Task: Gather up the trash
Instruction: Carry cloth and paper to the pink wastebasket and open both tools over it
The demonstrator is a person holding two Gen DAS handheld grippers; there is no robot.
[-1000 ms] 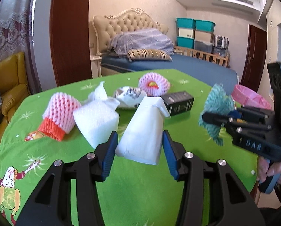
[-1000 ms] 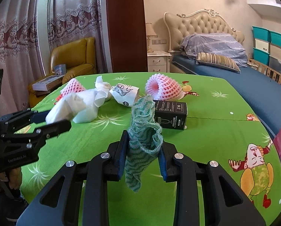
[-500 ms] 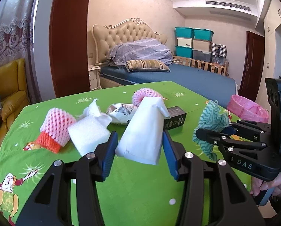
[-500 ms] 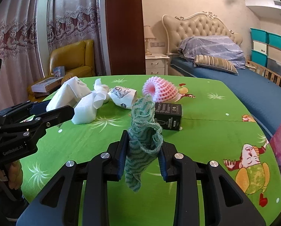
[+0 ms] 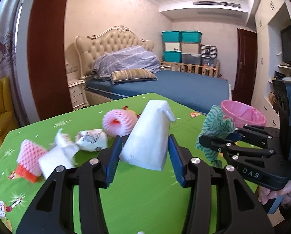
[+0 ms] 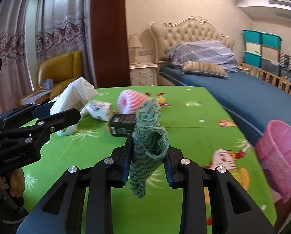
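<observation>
Your left tool (image 5: 144, 155) grips a white paper bag (image 5: 148, 136) between its blue pads, lifted clear of the green bench (image 5: 135, 195). Your right tool (image 6: 147, 155) pinches a teal wavy cloth (image 6: 148, 136) the same way, also off the surface. Holding both pieces up in the air looks deliberate: it lets you carry two items in one trip to the pink-lined bin (image 6: 282, 156), which stands just past the bench's right edge, close to your right tool.

The bag's long axis runs roughly upright, leaning away from you, its folded peak up and its wide open bottom low between the pads. The cloth hangs near vertical too, a bunched crest above the pads and a loose tail drooping below.

Other trash lies on the bench: a pink foam net (image 5: 118, 123), a second pink net with an orange end (image 5: 29, 159), crumpled white tissue (image 5: 57, 157), a printed paper cup on its side (image 5: 92, 142), and a black box (image 6: 123, 127).

Judging by its closeness to the bin, the cloth probably goes in first; its trailing end could catch on the rim.
</observation>
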